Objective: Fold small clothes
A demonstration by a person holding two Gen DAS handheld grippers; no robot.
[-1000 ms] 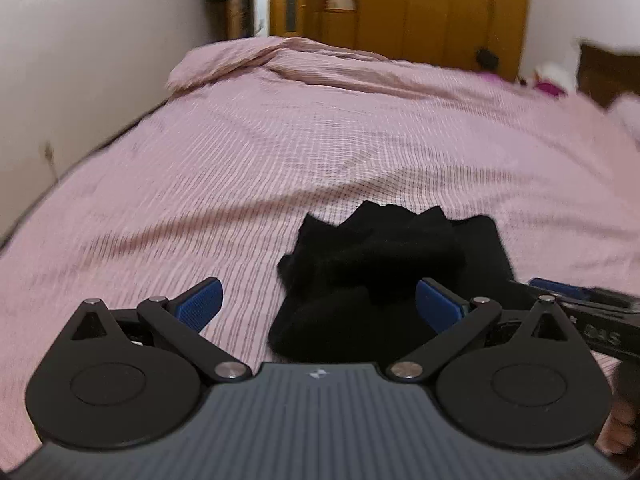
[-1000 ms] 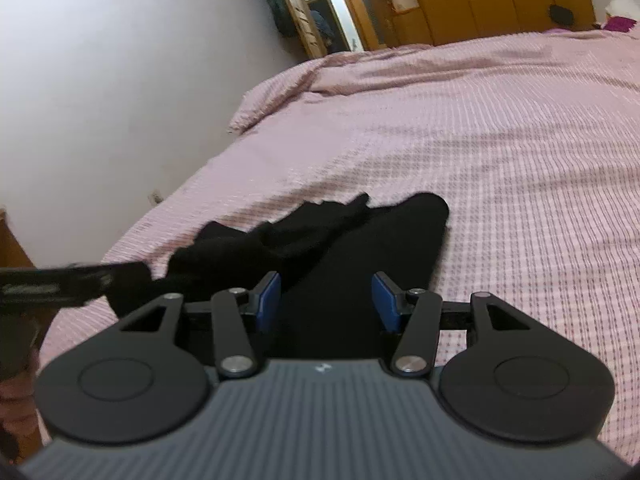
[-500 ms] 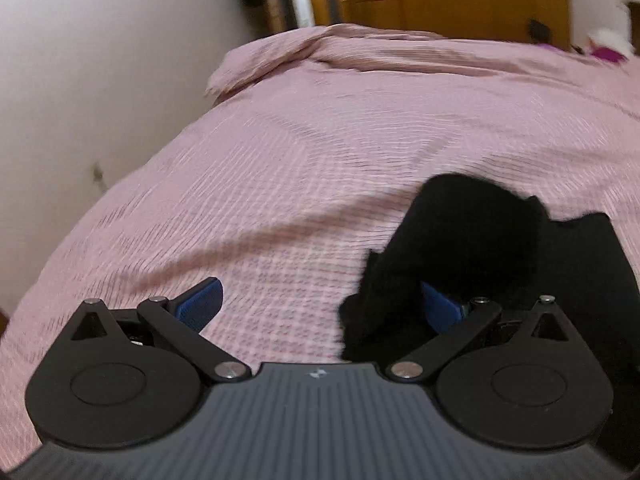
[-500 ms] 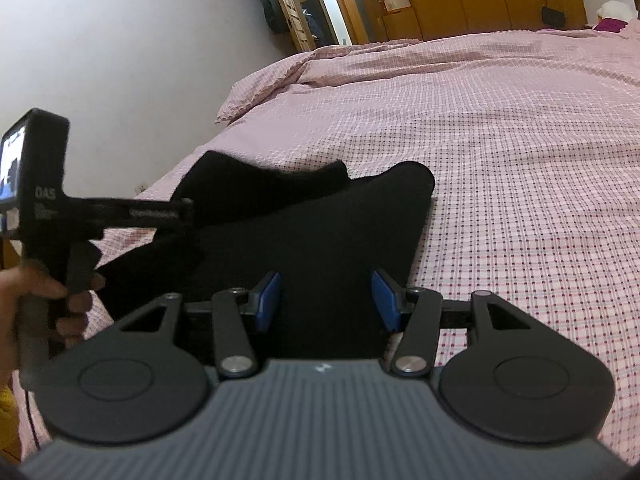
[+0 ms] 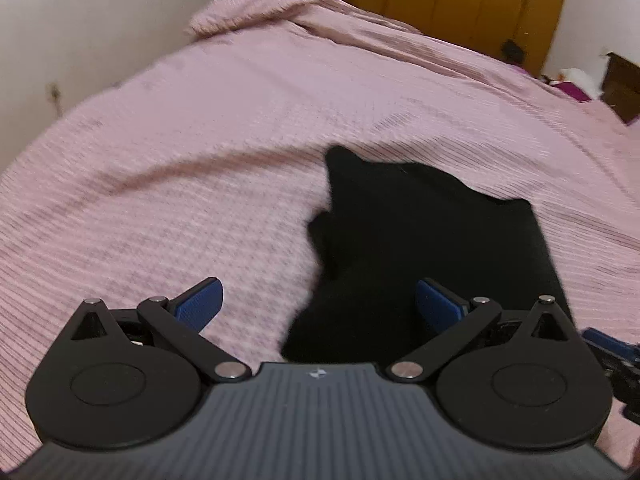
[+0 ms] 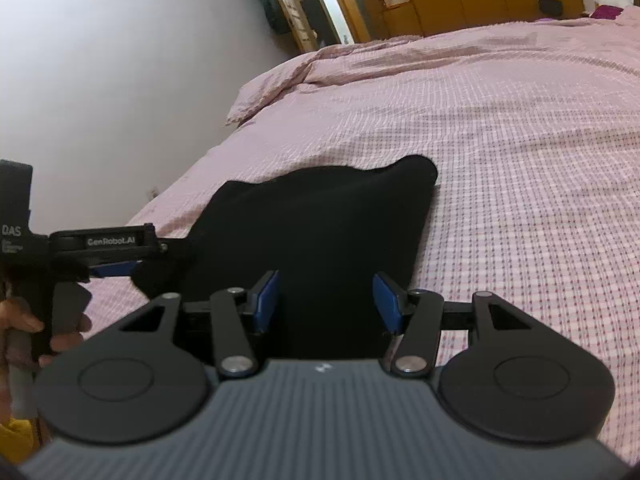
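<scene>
Flattening the black garment (image 6: 320, 232) at lower centre on the bed (image 6: 520, 160), keeping left tongs (image 5: 318, 304) and right tongs (image 6: 326, 300) wide, empty, pressing evenly.

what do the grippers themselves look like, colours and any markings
Both grippers, left gripper and right gripper, share matte black linkage arms, silver pivot pins, round black discs, ribbed dark grey bodies and textured blue fingertip pads. White "GenRobot.AI" and "DAS" lettering marks the left one's side.

Left gripper (image 5: 318, 304) jaws wide apart, nothing between pads. Black garment (image 5: 432, 248) lies flat on pink checked bedspread (image 5: 200, 168), under the gripper's right finger (image 5: 438, 306). Wooden wardrobe (image 5: 460, 0) beyond bedspread's far edge.
</scene>
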